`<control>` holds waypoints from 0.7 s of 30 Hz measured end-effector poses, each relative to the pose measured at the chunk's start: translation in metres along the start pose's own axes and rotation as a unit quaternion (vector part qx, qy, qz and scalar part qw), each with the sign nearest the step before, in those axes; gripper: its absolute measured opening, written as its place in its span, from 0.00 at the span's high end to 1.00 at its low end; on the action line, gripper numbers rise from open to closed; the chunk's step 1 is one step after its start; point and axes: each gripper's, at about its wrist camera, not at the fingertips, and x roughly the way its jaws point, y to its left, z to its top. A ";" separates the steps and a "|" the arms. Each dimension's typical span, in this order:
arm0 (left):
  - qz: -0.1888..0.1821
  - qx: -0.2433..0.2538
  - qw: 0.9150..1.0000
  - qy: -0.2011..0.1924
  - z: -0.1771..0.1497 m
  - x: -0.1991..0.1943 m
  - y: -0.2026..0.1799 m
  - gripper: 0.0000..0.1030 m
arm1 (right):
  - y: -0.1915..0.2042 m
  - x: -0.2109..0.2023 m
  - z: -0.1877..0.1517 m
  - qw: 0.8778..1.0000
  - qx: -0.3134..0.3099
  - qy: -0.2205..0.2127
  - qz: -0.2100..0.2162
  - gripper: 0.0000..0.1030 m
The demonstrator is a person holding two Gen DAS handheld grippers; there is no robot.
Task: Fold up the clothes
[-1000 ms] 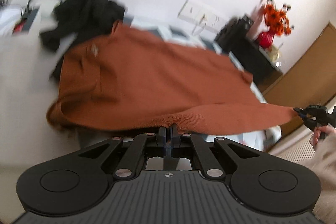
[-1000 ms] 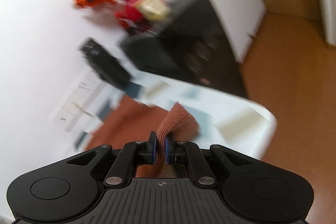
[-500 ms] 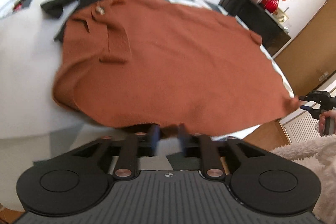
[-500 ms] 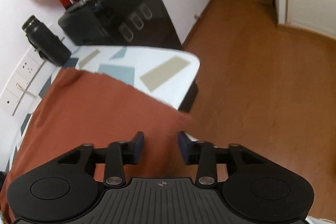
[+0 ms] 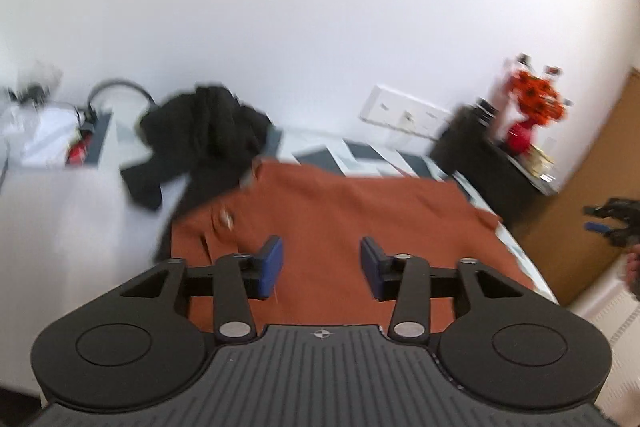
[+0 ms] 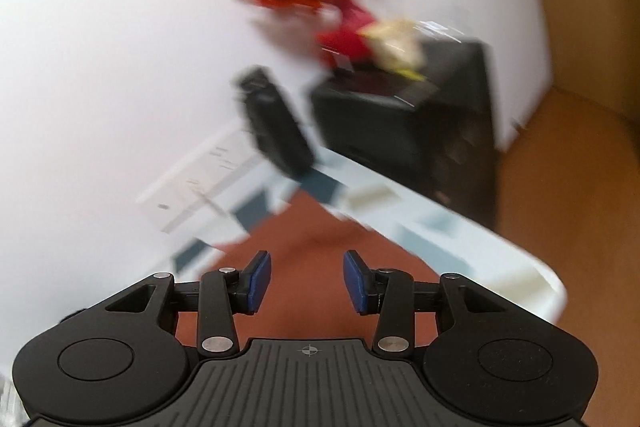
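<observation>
Rust-brown garment (image 5: 352,223) now released and lying spread flat on the table (image 5: 72,211) beside a black heap of clothes (image 5: 204,135), with left gripper (image 5: 321,267) and right gripper (image 6: 306,281) both parted, empty and drawn back; laid out, first fold judged next.

right gripper (image 6: 307,281) – jaws apart, empty | rust garment (image 6: 316,239) below – on table (image 6: 516,259)
</observation>
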 end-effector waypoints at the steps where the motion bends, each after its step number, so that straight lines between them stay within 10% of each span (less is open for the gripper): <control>1: 0.004 0.007 1.000 -0.008 0.004 0.010 -0.008 0.46 | 0.014 0.010 0.011 1.000 -0.023 -0.005 0.007 0.62; 10: 0.094 0.087 0.990 0.067 -0.020 0.164 -0.066 0.45 | 0.046 0.177 0.015 0.978 -0.188 0.087 -0.008 0.57; 21: 0.174 0.090 0.971 0.134 -0.044 0.251 -0.069 0.48 | -0.008 0.308 -0.023 0.958 -0.197 0.210 0.002 0.63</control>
